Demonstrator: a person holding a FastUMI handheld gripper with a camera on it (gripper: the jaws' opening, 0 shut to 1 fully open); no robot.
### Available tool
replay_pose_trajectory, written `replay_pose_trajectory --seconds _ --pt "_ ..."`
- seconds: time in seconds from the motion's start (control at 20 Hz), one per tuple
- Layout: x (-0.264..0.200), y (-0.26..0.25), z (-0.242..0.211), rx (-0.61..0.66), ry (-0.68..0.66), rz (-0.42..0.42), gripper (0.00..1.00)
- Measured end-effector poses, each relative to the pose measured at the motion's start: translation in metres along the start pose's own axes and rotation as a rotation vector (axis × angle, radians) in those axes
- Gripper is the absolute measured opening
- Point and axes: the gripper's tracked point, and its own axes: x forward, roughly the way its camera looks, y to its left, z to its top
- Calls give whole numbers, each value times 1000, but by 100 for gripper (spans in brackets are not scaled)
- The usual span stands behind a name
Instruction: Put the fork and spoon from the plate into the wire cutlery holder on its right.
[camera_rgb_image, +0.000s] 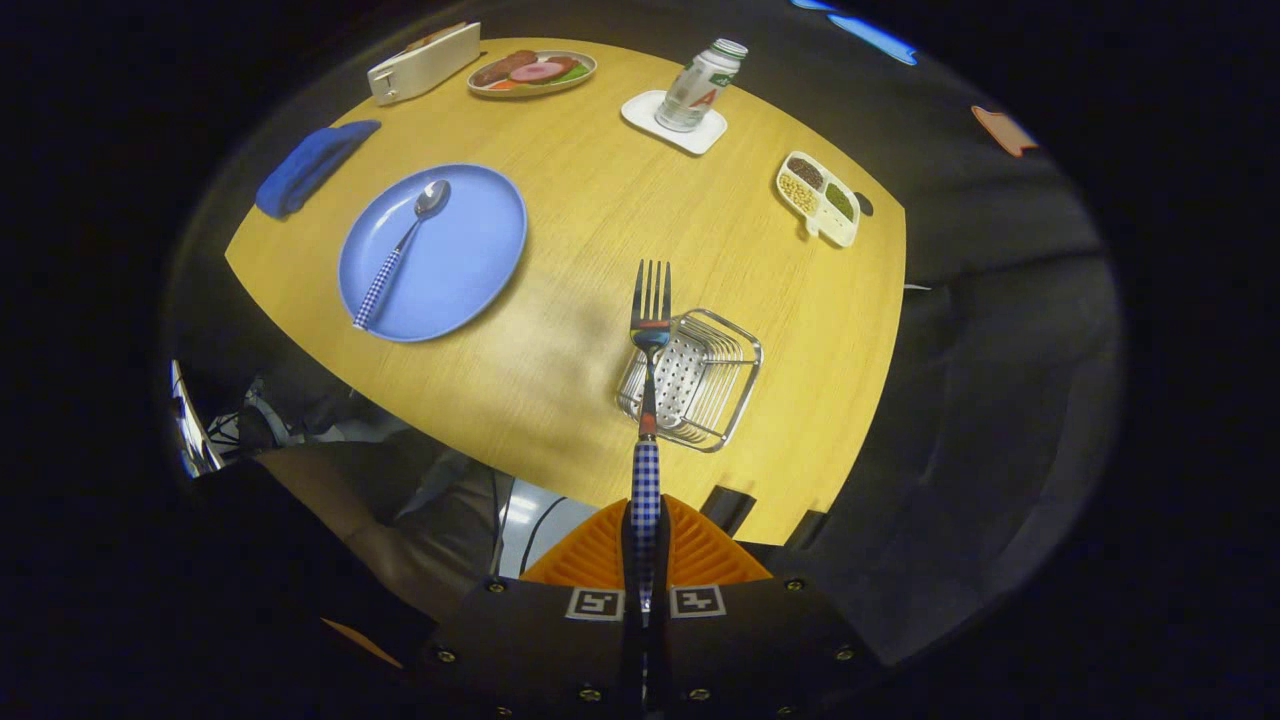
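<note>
My gripper (645, 545) is shut on the fork (649, 330), both fingers pressing its blue-and-white checked handle. The fork points straight ahead, tines forward, held high above the wooden table (600, 200). Its head lies over the left side of the wire cutlery holder (692, 380), which stands on the table just beyond the fingers. The spoon (400, 250), with the same checked handle, lies on the blue plate (470, 240) to the left of the holder, bowl pointing away.
A folded blue cloth (312, 165) lies left of the plate. Beyond are a white box (425, 62), a dish of food (532, 72), a bottle (702, 85) on a white coaster, and a divided tray of beans (818, 197). A person's arm (340, 500) reaches in below the table's near edge.
</note>
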Motion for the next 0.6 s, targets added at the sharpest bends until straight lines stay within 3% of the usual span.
replay_pose_trajectory --seconds 0.6 --pt "44 -36 -22 -124 265 7 2"
